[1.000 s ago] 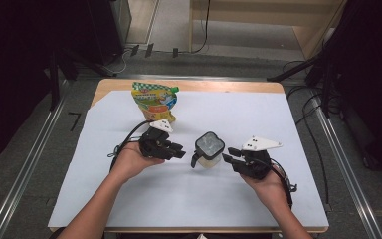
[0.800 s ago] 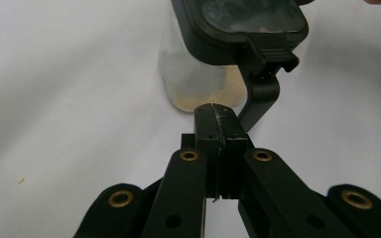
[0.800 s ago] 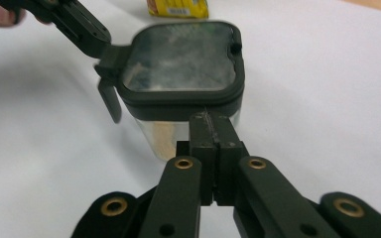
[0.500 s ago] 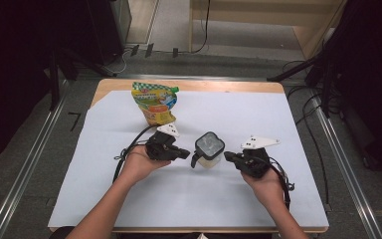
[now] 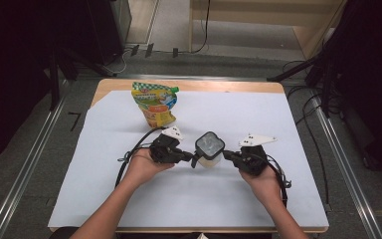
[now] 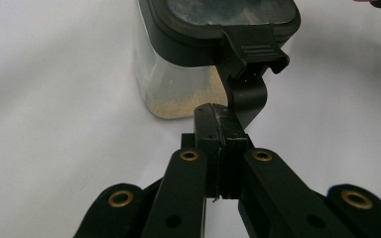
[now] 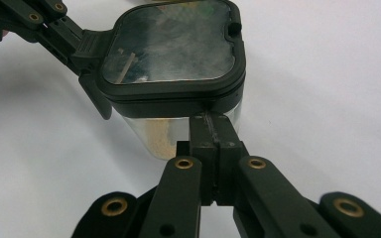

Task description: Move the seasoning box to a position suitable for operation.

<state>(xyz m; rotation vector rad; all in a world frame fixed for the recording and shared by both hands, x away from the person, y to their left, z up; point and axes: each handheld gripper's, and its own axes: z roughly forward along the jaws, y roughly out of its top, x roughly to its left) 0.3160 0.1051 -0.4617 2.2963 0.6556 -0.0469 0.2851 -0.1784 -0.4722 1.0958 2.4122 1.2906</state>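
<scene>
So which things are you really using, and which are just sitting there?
In use:
- clear container with black lid
- lid's latch tab
- left gripper, shut
- right gripper, shut

Just lying about:
- colourful snack pouch
- white table sheet

Lab-like recording space: paper-covered table (image 5: pixel 129 199), floor cables (image 5: pixel 303 107), metal rails (image 5: pixel 27 172).

Even, soft light falls from above on the white tabletop (image 5: pixel 129 199), which reads bright in the high view, while the floor and the room beyond its far and side edges sink into near black. Shadows under the hands are faint and short. That view is slightly soft and grainy. In both gripper views the white surface glares, the lid's clear window (image 7: pixel 171 42) carries hazy reflections, and the near black jaws are mildly blurred.
</scene>
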